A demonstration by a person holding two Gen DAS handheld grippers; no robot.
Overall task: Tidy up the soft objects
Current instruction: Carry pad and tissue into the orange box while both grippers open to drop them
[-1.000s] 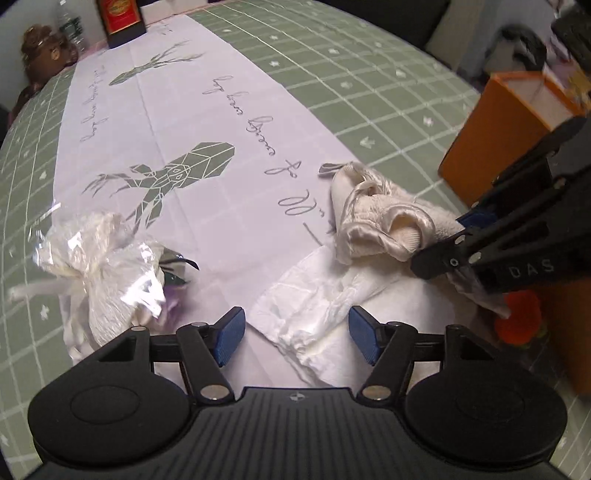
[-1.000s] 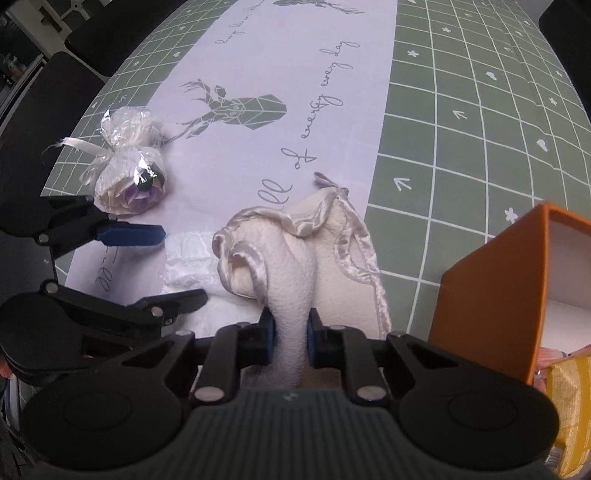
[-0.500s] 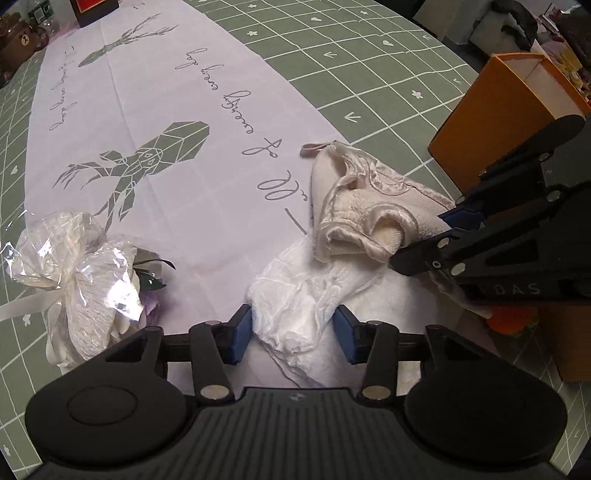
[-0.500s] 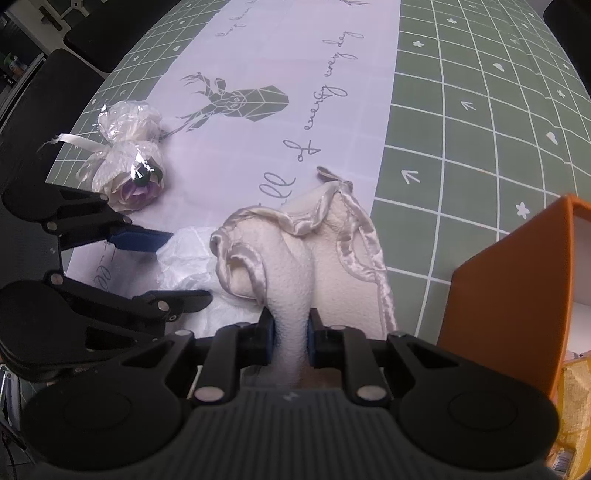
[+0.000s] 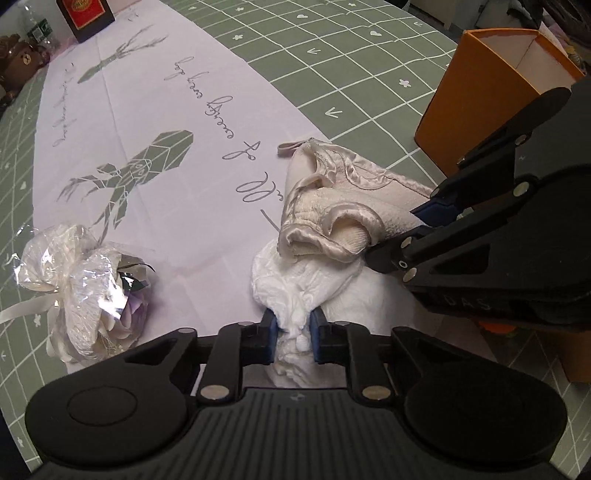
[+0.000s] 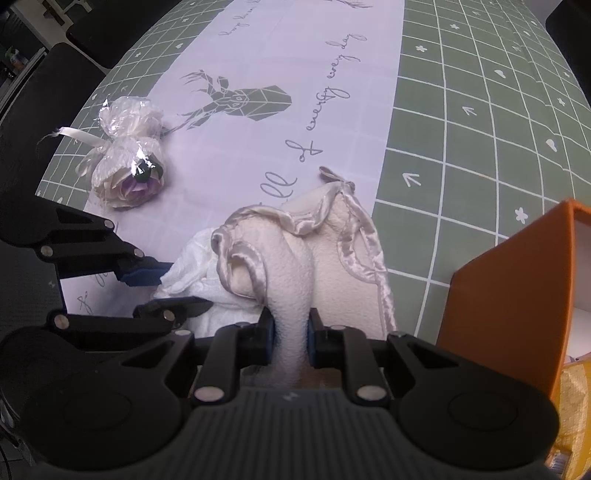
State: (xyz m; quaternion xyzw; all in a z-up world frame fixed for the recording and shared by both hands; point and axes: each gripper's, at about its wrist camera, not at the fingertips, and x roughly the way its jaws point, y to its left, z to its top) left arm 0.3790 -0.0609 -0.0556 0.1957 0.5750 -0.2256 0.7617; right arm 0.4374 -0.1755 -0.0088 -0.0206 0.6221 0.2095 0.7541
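Note:
A crumpled white cloth (image 5: 291, 280) lies on the pale table runner (image 5: 147, 110), partly under a cream cloth with satin trim (image 5: 332, 210). My left gripper (image 5: 292, 326) points down at the white cloth. Its jaws are closing, and the blue pads pinch a bunched fold of that cloth between them. My right gripper (image 6: 290, 332) is shut on a thick fold of the cream cloth (image 6: 295, 266). In the right wrist view the left gripper (image 6: 181, 290) reaches in from the left onto the white cloth (image 6: 192, 258). The two grippers stand close together.
A cellophane-wrapped fabric flower (image 5: 92, 291) lies left of the cloths on the runner's edge. An open orange box (image 5: 491, 92) stands on the green grid tablecloth to the right, close behind the right gripper (image 5: 397, 236). A red-labelled box (image 5: 85, 14) stands at the far end.
The left gripper slid forward over the white cloth and its jaws came together from wide apart onto a fold of it. The right gripper kept still, holding the cream cloth.

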